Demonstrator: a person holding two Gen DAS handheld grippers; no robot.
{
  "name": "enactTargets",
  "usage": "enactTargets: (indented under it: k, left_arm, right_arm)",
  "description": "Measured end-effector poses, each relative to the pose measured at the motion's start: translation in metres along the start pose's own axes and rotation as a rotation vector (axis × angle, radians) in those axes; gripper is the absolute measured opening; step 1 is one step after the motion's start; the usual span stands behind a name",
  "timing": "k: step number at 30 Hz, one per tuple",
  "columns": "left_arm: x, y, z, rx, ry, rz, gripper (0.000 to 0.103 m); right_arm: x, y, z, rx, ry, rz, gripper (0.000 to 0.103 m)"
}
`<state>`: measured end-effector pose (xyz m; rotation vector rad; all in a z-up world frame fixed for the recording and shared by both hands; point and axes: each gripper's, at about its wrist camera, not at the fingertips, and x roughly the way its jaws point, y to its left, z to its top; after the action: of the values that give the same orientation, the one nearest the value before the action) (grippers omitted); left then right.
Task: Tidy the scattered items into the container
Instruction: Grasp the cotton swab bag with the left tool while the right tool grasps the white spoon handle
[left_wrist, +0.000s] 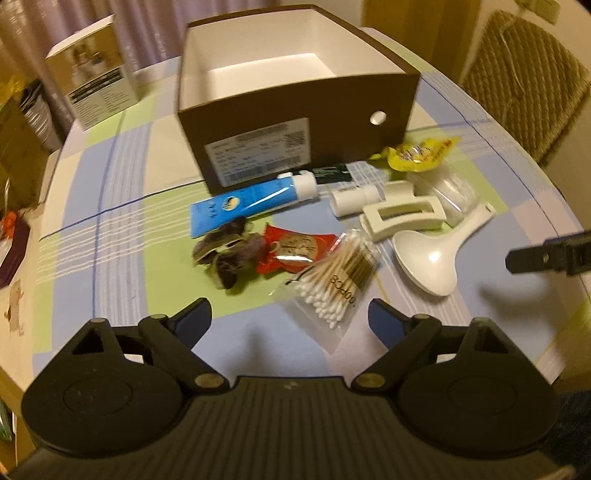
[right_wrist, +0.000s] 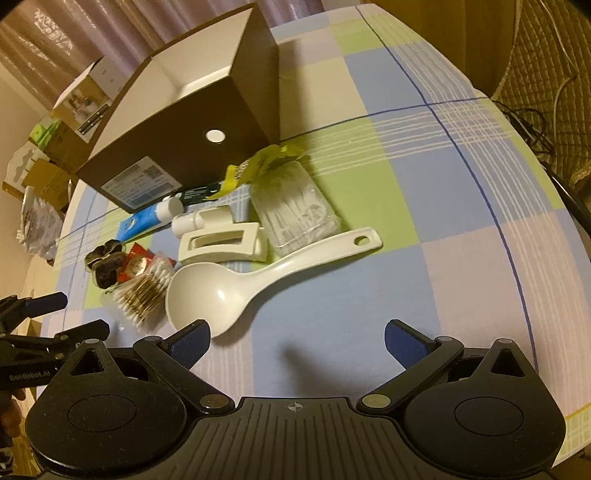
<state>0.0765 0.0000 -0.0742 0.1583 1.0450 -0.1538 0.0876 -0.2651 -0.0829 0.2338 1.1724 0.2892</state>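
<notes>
Checked tablecloth (left_wrist: 122, 206), scattered items, brown box (left_wrist: 280, 110)

An open brown box (left_wrist: 295, 122) with a white interior stands on a checked tablecloth (left_wrist: 122, 206). In front of it lie a blue tube (left_wrist: 251, 201), a bag of cotton swabs (left_wrist: 332, 284), a white hair claw (left_wrist: 402, 214) and a white spoon (left_wrist: 432, 258). Nearest the camera, the left gripper (left_wrist: 290, 319) hangs with fingers spread wide, nothing between them.

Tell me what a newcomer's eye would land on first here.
The open brown box, white inside, stands at the back of the checked tablecloth. In front lies a clutter: a blue tube, a cotton swab bag and a big white spoon. Both grippers, left and right, hover with jaws open.
</notes>
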Motion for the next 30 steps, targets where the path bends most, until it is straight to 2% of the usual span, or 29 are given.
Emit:
enactTargets:
  k: [7, 12, 13, 15, 20, 23, 25, 27, 30]
  left_arm:
    - [0.019, -0.015, 0.003, 0.094, -0.021, 0.007, 0.089]
    - [0.033, -0.028, 0.005, 0.202, -0.044, -0.008, 0.088]
    - [0.037, -0.031, 0.006, 0.225, -0.042, -0.007, 0.086]
    - [0.044, -0.035, 0.006, 0.259, -0.031, -0.015, 0.071]
    - [0.056, -0.041, 0.006, 0.305, -0.014, -0.021, 0.059]
    - [0.059, -0.042, 0.004, 0.332, 0.001, -0.03, 0.047]
    - [0.061, -0.043, 0.002, 0.343, 0.011, -0.035, 0.044]
    - [0.06, -0.042, -0.001, 0.349, 0.019, -0.045, 0.035]
    - [0.057, -0.039, -0.006, 0.332, 0.038, -0.062, 0.03]
  right_arm:
    - [0.007, -0.011, 0.006, 0.027, 0.02, -0.018, 0.103]
    - [0.01, -0.018, 0.008, 0.04, 0.032, -0.03, 0.103]
    - [0.011, -0.02, 0.009, 0.044, 0.034, -0.032, 0.103]
    - [0.012, -0.023, 0.009, 0.053, 0.038, -0.034, 0.103]
    - [0.014, -0.026, 0.011, 0.073, 0.047, -0.033, 0.103]
    - [0.015, -0.026, 0.012, 0.082, 0.048, -0.02, 0.103]
    - [0.017, -0.025, 0.012, 0.089, 0.048, -0.002, 0.103]
    - [0.019, -0.023, 0.012, 0.096, 0.053, 0.025, 0.103]
    - [0.024, -0.021, 0.01, 0.136, 0.049, 0.102, 0.103]
